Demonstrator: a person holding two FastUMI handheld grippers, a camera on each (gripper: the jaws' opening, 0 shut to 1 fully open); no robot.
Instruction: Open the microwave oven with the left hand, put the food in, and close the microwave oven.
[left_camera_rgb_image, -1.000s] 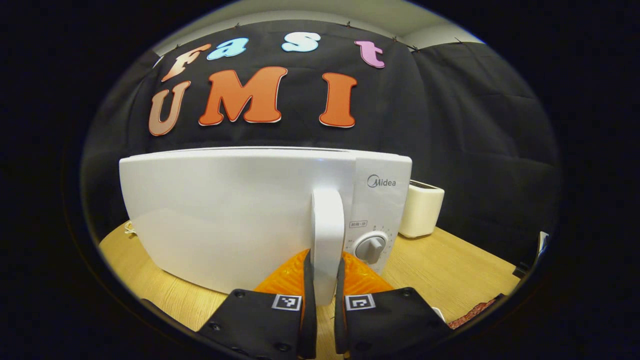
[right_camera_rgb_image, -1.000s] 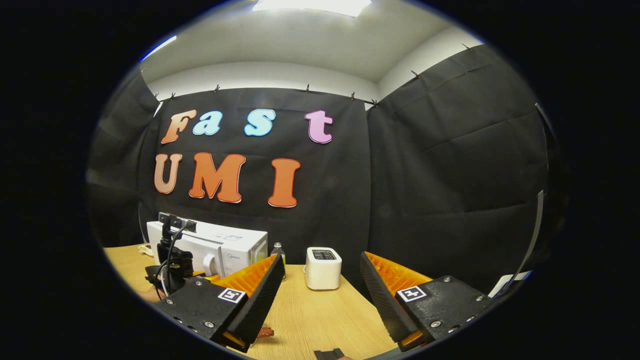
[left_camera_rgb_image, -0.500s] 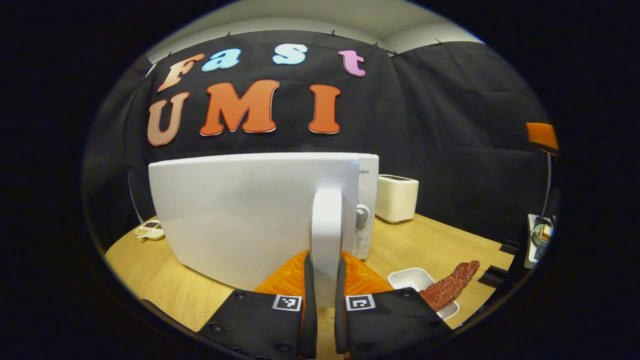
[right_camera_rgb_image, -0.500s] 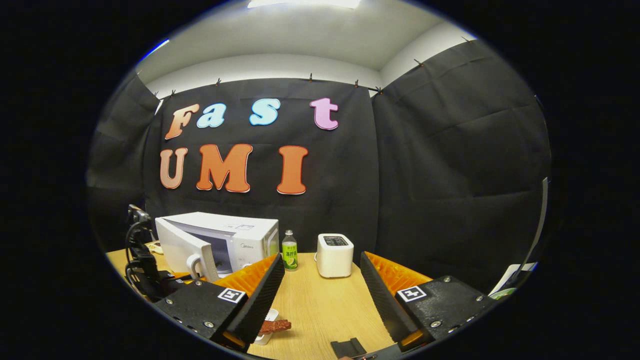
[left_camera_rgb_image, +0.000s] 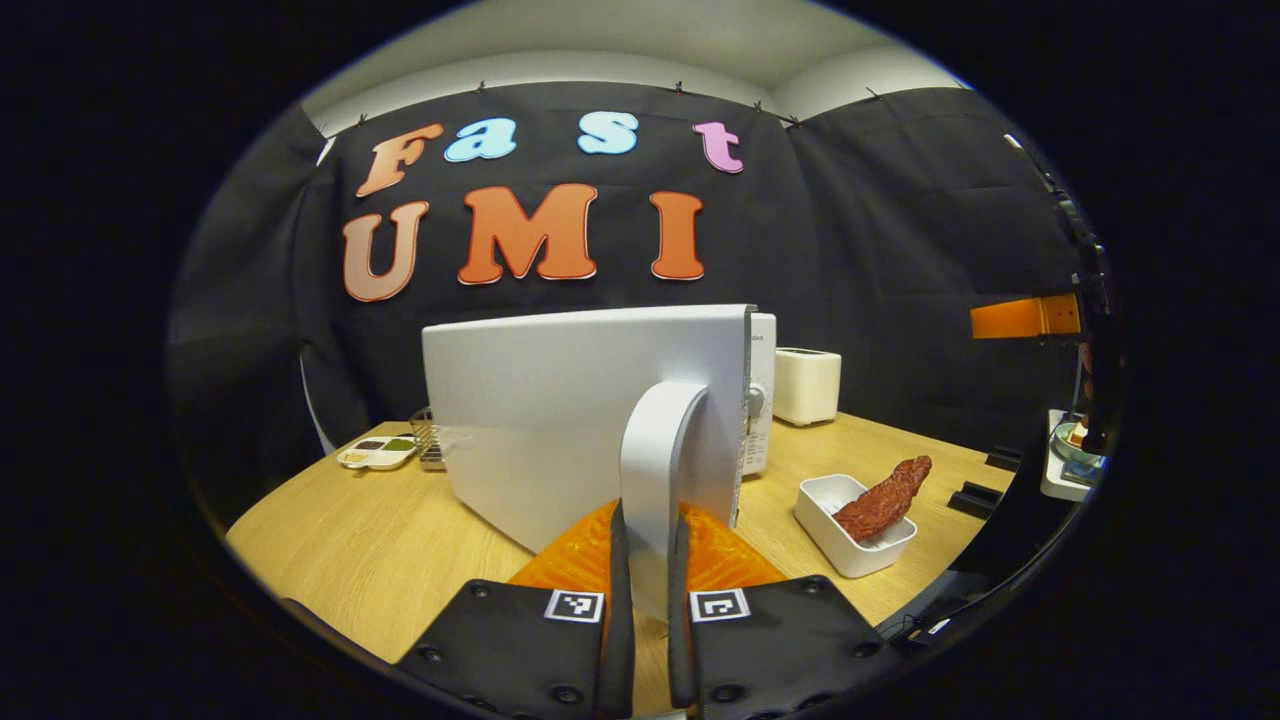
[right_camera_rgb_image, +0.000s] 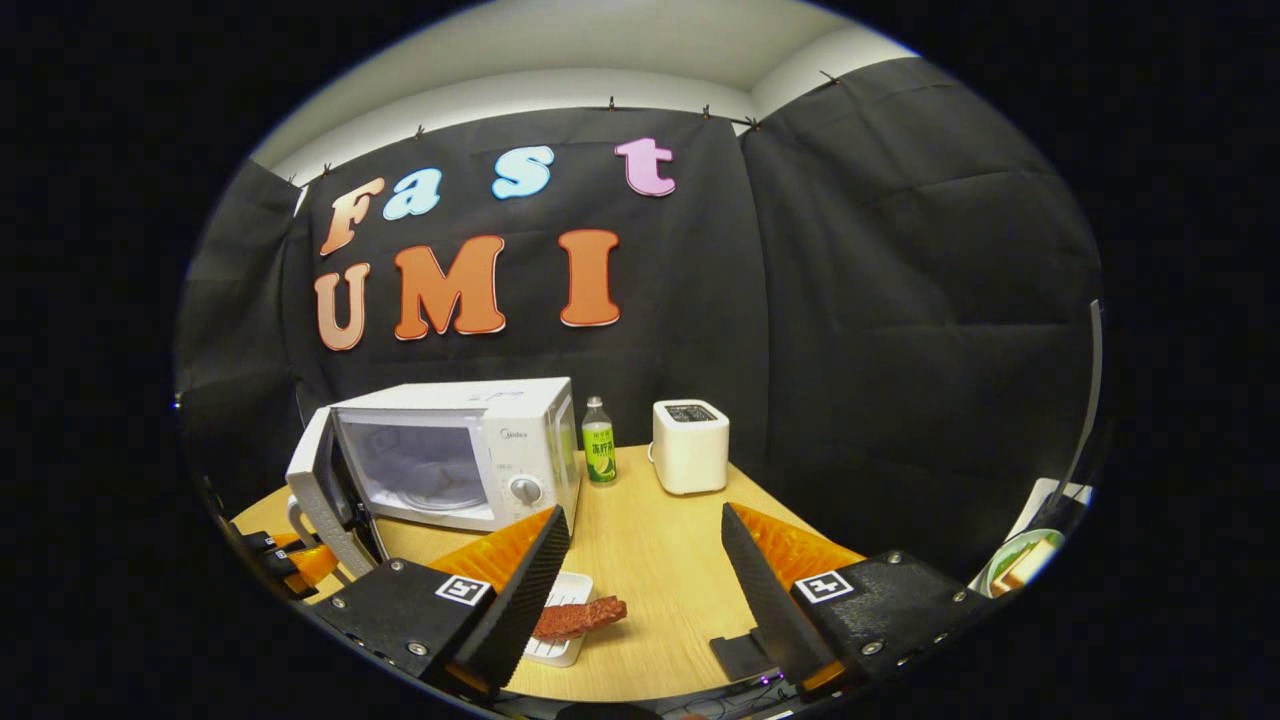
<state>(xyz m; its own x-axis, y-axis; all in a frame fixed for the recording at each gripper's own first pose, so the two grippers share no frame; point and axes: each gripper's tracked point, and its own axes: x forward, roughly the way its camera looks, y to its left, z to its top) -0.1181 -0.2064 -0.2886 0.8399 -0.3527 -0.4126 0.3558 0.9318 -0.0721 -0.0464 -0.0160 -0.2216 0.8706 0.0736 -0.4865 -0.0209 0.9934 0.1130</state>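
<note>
**Gripper hardware, both units**

Left gripper: two dark base blocks, one per finger, matte and angular. Each carries a square white tag with a black fiducial pattern near its inner edge. Round screw heads sit recessed along the block faces.

Right gripper: same build. Wedge-shaped fingers taper to narrow tips, with finely ribbed inner faces and ridged outer backs. One tag per block; screws along the outer edges.
</note>
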